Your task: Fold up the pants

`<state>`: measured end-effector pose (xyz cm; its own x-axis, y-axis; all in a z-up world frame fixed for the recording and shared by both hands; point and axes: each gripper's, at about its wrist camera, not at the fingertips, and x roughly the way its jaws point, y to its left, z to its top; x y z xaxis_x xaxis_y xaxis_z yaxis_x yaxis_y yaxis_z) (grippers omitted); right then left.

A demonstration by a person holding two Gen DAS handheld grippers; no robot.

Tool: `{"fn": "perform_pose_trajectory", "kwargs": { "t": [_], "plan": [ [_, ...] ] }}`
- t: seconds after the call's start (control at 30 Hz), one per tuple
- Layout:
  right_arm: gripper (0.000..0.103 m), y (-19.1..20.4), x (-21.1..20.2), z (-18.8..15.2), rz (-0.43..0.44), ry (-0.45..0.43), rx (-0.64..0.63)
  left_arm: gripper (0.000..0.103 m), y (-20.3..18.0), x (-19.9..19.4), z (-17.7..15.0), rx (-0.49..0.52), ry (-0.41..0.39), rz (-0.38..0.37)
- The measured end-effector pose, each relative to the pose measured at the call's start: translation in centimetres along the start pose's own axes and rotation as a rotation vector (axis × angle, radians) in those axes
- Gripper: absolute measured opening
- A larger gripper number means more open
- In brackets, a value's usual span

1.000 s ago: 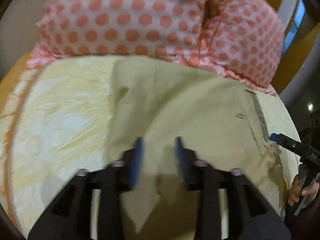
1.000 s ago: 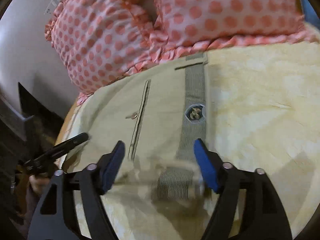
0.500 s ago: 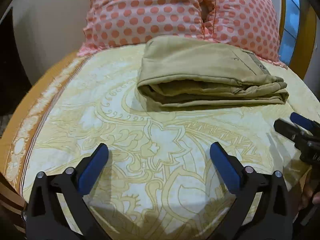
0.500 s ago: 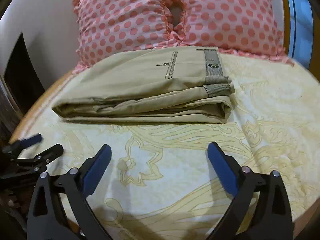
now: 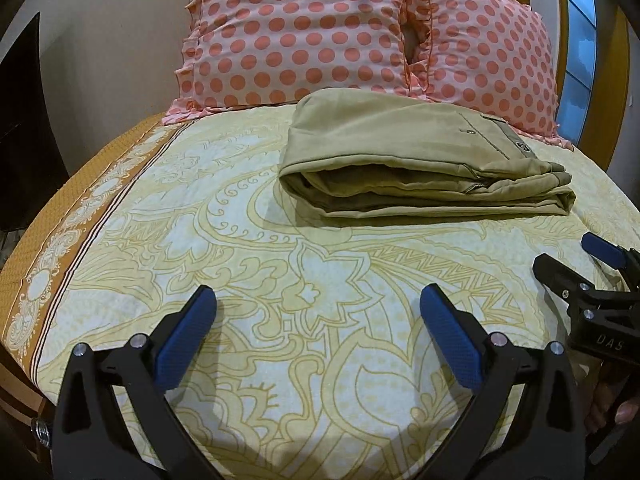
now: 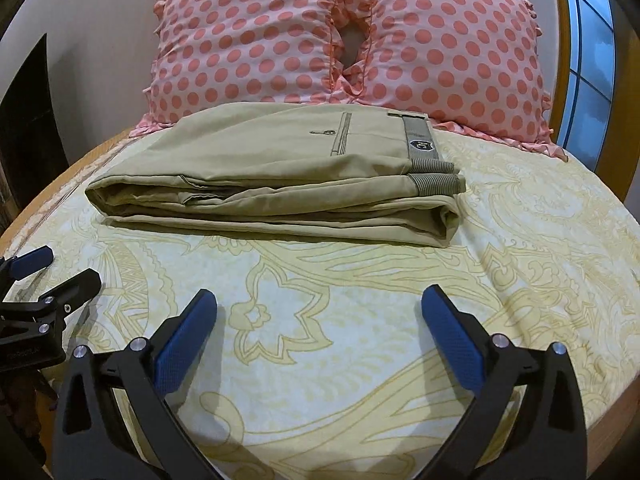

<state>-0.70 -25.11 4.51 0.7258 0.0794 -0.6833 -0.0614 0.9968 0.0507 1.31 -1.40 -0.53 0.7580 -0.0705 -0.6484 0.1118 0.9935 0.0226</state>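
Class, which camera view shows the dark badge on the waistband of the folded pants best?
The right wrist view: the badge faces the camera on the striped waistband of the pants, and its shield shape is clear. In the left wrist view the badge sits far to the right, smaller and at a steep slant.

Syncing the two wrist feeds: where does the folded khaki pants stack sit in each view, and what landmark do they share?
Left wrist: folded khaki pants upper right of centre, waistband end toward the right.
Right wrist: folded khaki pants upper centre-left, striped waistband at its right end.
Shared landmark: the pink polka-dot pillows directly behind the stack.
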Motion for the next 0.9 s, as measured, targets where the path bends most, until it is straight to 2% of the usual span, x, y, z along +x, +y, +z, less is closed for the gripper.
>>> {"fn": "perform_pose_trajectory", "kwargs": {
  "t": [0.9],
  "plan": [
    [0.102, -0.12, 0.07, 0.00, 0.004, -0.002, -0.004, 0.101, 0.01, 0.00, -0.05, 0.000, 0.000, -0.001]
  ]
}}
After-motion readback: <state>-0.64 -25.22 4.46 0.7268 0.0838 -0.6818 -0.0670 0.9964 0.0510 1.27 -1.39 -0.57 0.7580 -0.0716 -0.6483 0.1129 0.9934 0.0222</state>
